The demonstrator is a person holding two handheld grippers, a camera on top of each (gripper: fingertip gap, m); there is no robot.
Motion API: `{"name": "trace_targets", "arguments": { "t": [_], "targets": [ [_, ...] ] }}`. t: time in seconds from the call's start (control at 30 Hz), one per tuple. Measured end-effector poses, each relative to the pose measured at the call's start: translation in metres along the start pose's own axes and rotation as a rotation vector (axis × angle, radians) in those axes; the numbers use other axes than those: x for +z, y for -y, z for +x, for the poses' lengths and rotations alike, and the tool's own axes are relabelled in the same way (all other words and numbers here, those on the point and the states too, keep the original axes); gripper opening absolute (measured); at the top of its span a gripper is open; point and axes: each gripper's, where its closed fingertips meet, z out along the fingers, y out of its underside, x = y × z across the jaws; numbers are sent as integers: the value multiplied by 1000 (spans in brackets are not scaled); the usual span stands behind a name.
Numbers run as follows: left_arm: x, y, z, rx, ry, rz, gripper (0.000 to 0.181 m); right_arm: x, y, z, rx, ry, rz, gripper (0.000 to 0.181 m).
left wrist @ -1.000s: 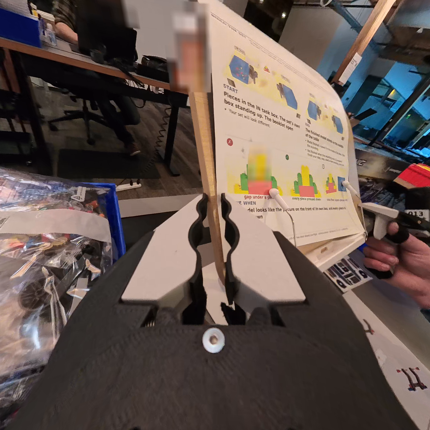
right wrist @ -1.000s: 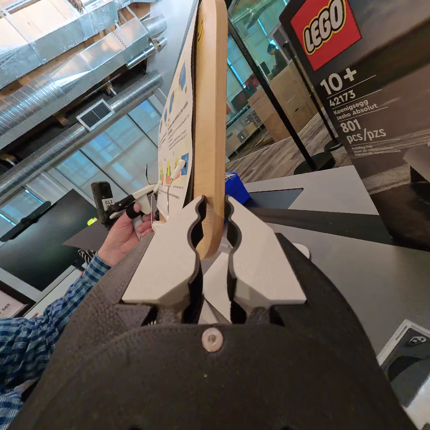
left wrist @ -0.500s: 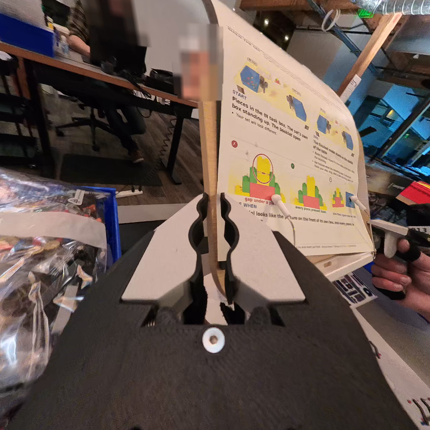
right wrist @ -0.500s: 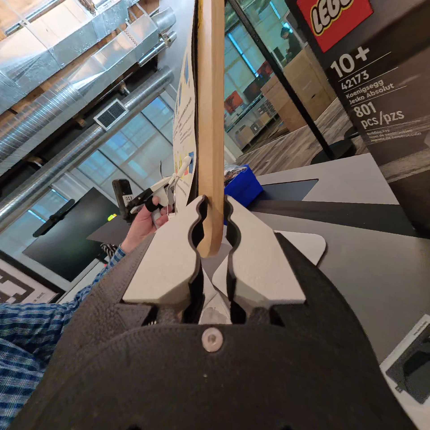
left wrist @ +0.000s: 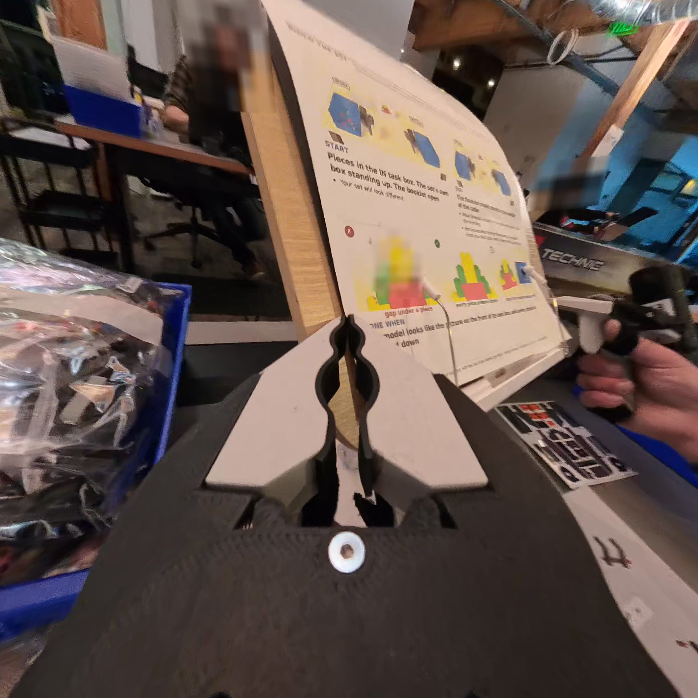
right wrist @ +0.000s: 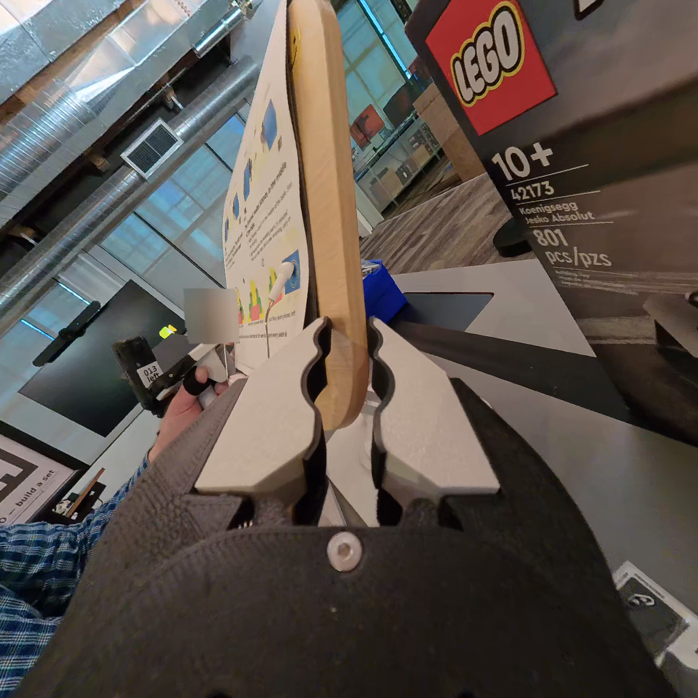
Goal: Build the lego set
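Plainly the build itself has not begun; this looks like setting-up, with both tongs busy on the display stand.

The grey table [right wrist: 510,302] carries the dark set box [right wrist: 604,170], standing upright at the far right. Near the middle, a wooden board [right wrist: 325,189] stands almost upright and tilted a little, with a printed instruction sheet [left wrist: 415,211] lying against its front.

At the near left sits a blue bin [left wrist: 175,359] heaped with clear bags of pieces [left wrist: 68,377]. All the bags look sealed, so the task's parts lie there, well apart from both tools.

The right gripper [right wrist: 348,323] is clamped on the board's rounded lower corner, one pad flat on the front face and the other right at the back face. The left gripper [left wrist: 345,325] has its tips together, and the board's edge shows through the wavy gaps behind them. Whether it pinches anything I cannot tell.

A sticker sheet [left wrist: 559,442] lies flat on the table to the right, just beside the stand's foot. Two small white wire clips [left wrist: 430,291] press the sheet's lower part.

I judge the next move to be settling the stand squarely on the table, facing the near side. The right tongs can then let go without tipping it, and one tool can reach left for a bag.
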Motion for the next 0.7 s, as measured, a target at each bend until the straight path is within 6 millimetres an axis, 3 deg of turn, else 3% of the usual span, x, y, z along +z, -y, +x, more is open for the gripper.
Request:
{"name": "trace_targets", "arguments": {
  "t": [0.17, 0.23, 0.33, 0.43, 0.53, 0.63, 0.7],
  "targets": [
    [-8, 16, -12, -57, -30, 20, 17, -12, 4, -2, -6, 0, 27, 25],
    [-12, 9, -15, -85, -40, -8, 27, -14, 3, 1, -5, -6, 23, 32],
    [-6, -15, -4, -127, -85, -82, 41, -9, -6, -4, 7, 50, -13, 26],
    [3, -22, 0, -313, -158, -88, 33, -4, -11, -6, 22, 70, -21, 28],
    [7, -23, 3, -390, -217, -73, 30, -5, -12, -5, 64, 109, -3, 21],
    [11, -24, 7, -452, -278, -56, 27, 4, -18, -13, 101, 190, -34, 31],
    [10, -23, 6, -488, -310, -39, 26, 10, -19, -11, 97, 188, -24, 18]
  ]
}}
